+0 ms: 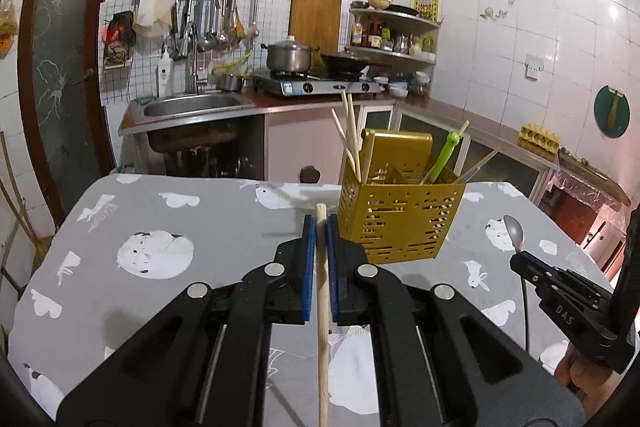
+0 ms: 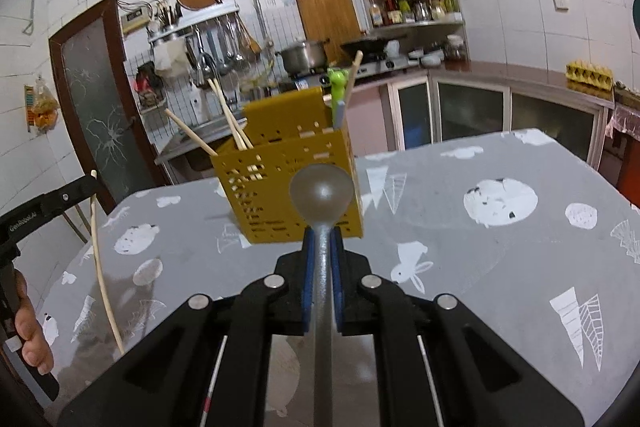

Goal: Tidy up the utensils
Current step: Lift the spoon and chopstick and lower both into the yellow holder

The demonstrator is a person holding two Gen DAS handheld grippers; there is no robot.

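Upright on the grey patterned worktop [image 1: 160, 227] stands one yellow perforated utensil holder [image 1: 400, 227], its tall back panel rising behind the compartments. Its left compartment holds several pale chopsticks [image 1: 349, 135] leaning leftward; three shafts can be counted in the left wrist view, though more may be hidden. Its right side holds one green utensil [image 1: 444, 155] with a small figure on top, together with further light sticks [image 1: 482, 163] angled to the right, their exact number hard to tell. The left tongs [image 1: 320, 227] are closed on a single wooden chopstick [image 1: 322, 307], which runs lengthwise between the blue pads, its tip just beside the holder's near left corner. The right tongs [image 2: 323, 239] are clamped on the handle of one metal spoon [image 2: 322, 189], whose bowl sticks out past the fingertips and overlaps the holder's front wall in the right wrist view; whether it touches the wall cannot be told. Both held utensils are outside the holder. Each gripper shows in the other's camera, the left at the far left edge and the right at the far right edge.
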